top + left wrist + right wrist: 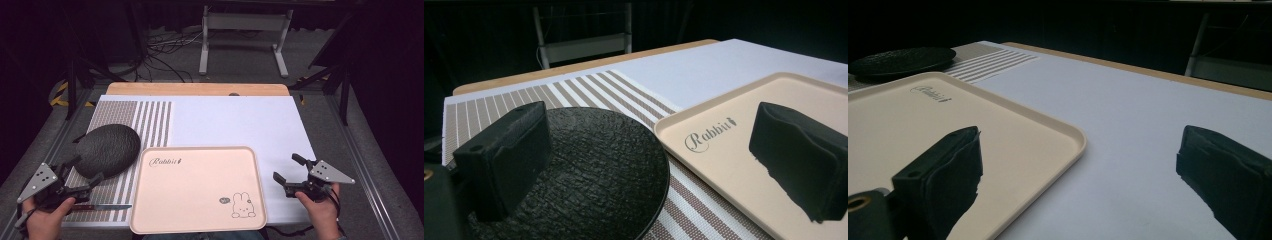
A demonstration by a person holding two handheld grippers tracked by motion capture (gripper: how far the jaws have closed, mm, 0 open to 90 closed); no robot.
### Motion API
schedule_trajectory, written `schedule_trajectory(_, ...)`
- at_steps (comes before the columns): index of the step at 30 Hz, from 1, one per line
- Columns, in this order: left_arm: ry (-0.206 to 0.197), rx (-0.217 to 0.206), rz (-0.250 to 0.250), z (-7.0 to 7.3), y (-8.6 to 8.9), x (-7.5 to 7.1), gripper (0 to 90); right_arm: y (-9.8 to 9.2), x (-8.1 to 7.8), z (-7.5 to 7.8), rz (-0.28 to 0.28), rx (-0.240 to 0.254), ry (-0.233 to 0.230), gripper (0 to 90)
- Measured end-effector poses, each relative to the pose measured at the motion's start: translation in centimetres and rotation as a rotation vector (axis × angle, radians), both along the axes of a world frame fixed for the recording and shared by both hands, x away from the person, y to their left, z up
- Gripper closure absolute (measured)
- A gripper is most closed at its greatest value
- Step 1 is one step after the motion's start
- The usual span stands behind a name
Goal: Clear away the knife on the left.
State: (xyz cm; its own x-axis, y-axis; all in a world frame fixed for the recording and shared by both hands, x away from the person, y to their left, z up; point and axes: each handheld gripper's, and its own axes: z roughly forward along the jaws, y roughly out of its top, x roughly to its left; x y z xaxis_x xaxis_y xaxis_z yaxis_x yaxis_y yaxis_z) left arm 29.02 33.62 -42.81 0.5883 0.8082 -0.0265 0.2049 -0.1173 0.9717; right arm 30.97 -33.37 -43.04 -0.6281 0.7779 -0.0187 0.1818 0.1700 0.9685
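Starting out, by the look of it: nothing is gripped or moved yet. Left gripper (pixel 86 176) has its jaws spread wide and empty, with the black textured plate (pixel 107 149) just ahead of it, its near rim between the jaws but untouched. The plate sits on the striped mat (pixel 150 122); a knife (pixel 102 206) lies beside the left hand. Pink tray (pixel 197 227) is bare, between both grippers. Right gripper (pixel 289 172) also wide, empty, hovering over the worktop (pixel 240 120) beside the tray. Grasping and placing are all left.
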Motion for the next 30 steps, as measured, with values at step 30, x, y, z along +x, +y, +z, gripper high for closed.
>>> schedule_trajectory(30, 0.221, 0.306, -0.177, 2.7, -0.9, 2.1, 5.8, -0.2, 0.1, -0.3, 0.012, 0.02, 0.017, 5.7)
